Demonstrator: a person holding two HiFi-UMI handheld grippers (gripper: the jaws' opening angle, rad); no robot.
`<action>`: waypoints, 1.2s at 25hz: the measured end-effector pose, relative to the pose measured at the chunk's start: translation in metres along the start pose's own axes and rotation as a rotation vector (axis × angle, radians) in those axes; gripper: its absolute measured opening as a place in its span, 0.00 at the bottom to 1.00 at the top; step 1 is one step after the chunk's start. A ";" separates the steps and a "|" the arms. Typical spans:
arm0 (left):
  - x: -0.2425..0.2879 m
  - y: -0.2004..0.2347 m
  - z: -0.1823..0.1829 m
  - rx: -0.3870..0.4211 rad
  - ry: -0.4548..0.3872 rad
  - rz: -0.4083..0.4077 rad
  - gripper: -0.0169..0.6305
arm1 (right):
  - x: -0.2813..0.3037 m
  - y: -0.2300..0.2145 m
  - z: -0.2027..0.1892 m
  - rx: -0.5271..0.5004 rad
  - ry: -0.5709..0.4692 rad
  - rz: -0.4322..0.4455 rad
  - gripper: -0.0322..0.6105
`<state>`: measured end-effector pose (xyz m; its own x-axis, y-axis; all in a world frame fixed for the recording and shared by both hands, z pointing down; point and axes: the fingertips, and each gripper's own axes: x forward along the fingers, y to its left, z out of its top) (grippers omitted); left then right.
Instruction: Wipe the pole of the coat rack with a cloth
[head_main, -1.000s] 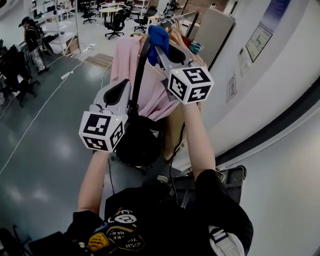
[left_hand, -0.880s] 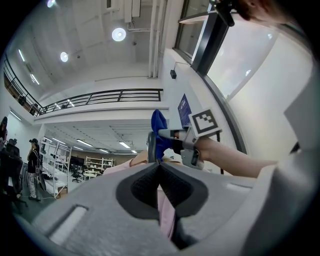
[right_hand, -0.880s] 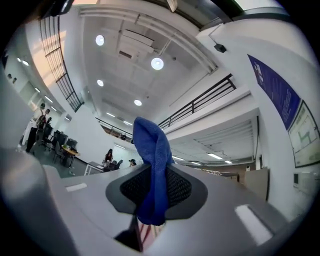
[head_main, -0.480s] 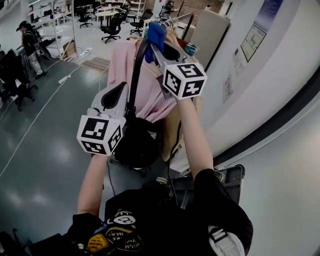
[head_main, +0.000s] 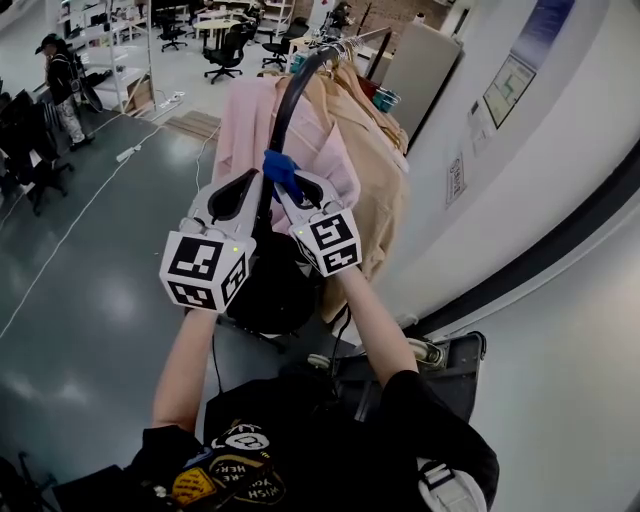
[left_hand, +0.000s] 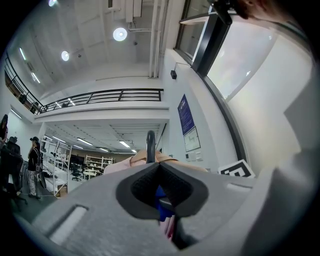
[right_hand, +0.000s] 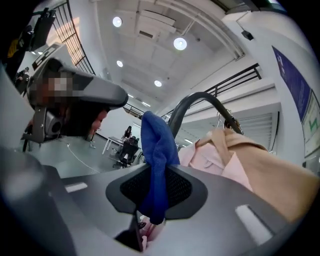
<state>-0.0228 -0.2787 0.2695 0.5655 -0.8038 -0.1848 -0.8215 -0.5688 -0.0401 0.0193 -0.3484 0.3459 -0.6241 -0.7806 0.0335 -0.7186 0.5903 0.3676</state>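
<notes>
Pole stands upright, curving overhead; right gripper pinches the cloth, left gripper's fingers closed.

**Tight by the garments, open toward the floor**

You are working in a narrow slot. The pink garment is hanging close behind the pole and spreading to both sides of it. The tan coat is crowding in beside it, and the white wall is closing off that side beyond. Your left gripper is sitting at the pole just beside your right gripper, so each is blocking the other at that height. Above them the pole's curved stretch is rising bare. Below them a black bulk is filling the space around the pole. On your left the grey floor is lying open, with chairs and a person standing well apart from you.
</notes>
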 end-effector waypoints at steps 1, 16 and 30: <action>0.000 0.000 0.000 -0.001 0.001 0.000 0.03 | 0.000 0.001 -0.005 0.002 0.010 0.003 0.16; -0.006 0.009 0.000 0.001 0.003 0.029 0.03 | 0.022 -0.125 0.124 0.078 -0.161 -0.148 0.16; -0.010 0.023 -0.007 0.000 0.016 0.051 0.03 | 0.014 -0.086 0.114 0.006 -0.185 -0.101 0.16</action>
<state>-0.0471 -0.2853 0.2770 0.5242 -0.8343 -0.1707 -0.8492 -0.5271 -0.0314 0.0372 -0.3862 0.2086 -0.5937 -0.7856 -0.1746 -0.7822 0.5123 0.3545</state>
